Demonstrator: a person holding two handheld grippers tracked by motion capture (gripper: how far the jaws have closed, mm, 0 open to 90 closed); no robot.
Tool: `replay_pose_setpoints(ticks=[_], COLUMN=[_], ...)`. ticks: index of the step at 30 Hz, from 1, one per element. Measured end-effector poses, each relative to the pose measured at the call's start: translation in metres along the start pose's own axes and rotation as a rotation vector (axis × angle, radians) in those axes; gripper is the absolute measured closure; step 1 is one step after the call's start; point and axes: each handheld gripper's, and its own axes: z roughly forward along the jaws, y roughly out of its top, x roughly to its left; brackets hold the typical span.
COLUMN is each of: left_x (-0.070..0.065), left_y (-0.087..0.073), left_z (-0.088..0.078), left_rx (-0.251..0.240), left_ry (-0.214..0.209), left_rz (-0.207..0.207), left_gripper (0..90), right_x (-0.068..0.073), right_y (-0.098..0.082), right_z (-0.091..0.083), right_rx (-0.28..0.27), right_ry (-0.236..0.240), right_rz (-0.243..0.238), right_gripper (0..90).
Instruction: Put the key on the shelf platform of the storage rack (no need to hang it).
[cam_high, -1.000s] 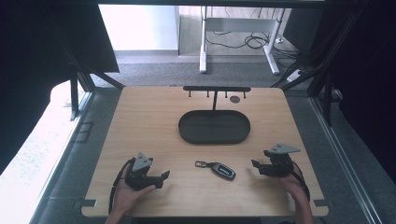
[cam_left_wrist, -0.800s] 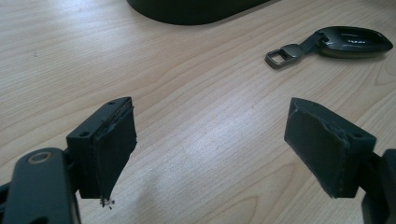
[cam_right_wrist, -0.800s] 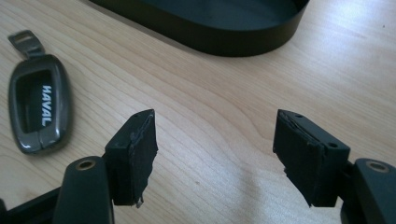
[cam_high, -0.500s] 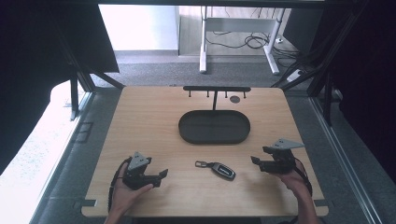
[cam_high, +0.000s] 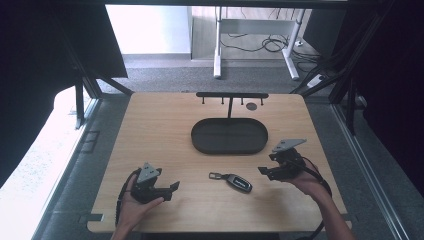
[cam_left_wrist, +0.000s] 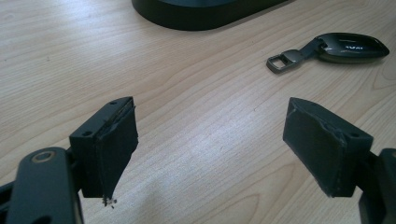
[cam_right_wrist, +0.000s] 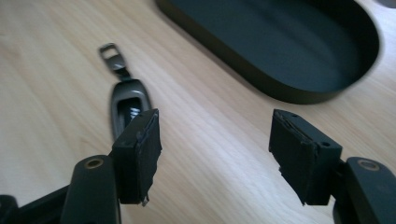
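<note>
The key fob (cam_high: 239, 181) lies flat on the wooden surface (cam_high: 165, 125), near the front edge and between the two grippers, touched by neither. Its metal loop (cam_left_wrist: 279, 60) points toward the person's left. It sits just in front of the dark oval tray (cam_high: 229, 136), apart from it; the tray is empty, so the fob is judged to be the item in hand, with the tray a likely destination.

The right gripper (cam_high: 266, 171) is held above the surface to the right of the fob, angled toward it. Its jaws have just been closing but remain well apart, with nothing between them. In the right gripper view the fob lies beyond and partly behind one pad (cam_right_wrist: 140, 140); the approach looks unfinished.

The left gripper (cam_high: 172, 189) rests low at the front left, jaws wide and empty, apparently idle and kept clear of the fob.

Behind the tray stands a black bar rack (cam_high: 231, 95) with small pegs, and a small dark disc (cam_high: 251, 106) beside it; what the disc is cannot be made out. The fob's markings are too blurred to read.
</note>
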Motion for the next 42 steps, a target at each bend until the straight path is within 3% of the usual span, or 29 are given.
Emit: replay_pose_setpoints(ticks=[20,42], left_x=[-0.002,-0.004], left_y=[0.0,-0.001], left_z=[0.002,0.004], left_rx=[0.011,0.022], left_ry=[-0.003,-0.006], left_rz=[0.014,0.023], left_gripper=[18.2,18.2], right_x=[0.032,0.051], right_y=[0.041,0.05], right_z=[0.027,0.056], right_rx=[0.134,0.216], right_ry=[0.083,0.118], right_rz=[-0.104,-0.162], right_gripper=[37.4,37.2])
